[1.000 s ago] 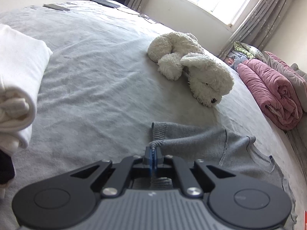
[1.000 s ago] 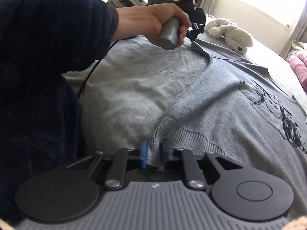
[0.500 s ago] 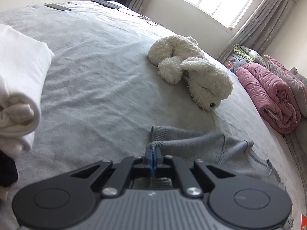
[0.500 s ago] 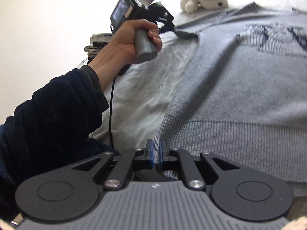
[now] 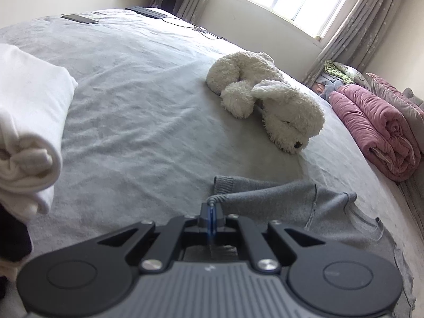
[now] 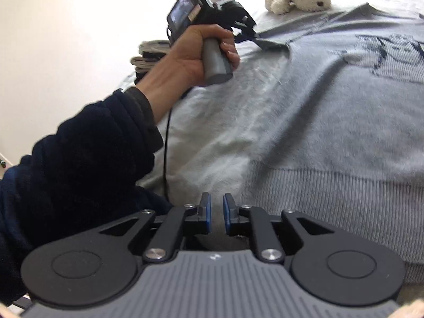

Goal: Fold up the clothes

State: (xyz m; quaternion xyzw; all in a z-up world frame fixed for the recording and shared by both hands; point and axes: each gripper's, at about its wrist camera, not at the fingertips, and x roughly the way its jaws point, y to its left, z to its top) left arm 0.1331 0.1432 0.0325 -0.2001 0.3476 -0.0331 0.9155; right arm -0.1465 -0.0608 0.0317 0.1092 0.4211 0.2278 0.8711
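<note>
Here the bed (image 5: 137,111) is carrying everything: a grey sweater (image 6: 331,111) is lying spread across the cover, its ribbed hem nearest the right side and a printed design facing up. A folded white garment (image 5: 29,132) is sitting off to the left, and a plush dog (image 5: 265,98) is lying beyond the sweater, well apart from it. The left hand-held gripper (image 5: 211,213) is pinching a ribbed cuff or corner of the sweater, its jaws closed tight on the knit. The right hand-held gripper (image 6: 216,214) is hovering just off the hem's corner, jaws narrowly parted and holding nothing. Judging by that, the sweater is being laid flat or gathered for a fold; either way, the left pinch should be keeping the edge taut while the right is taking the hem squarely at its corner.
</note>
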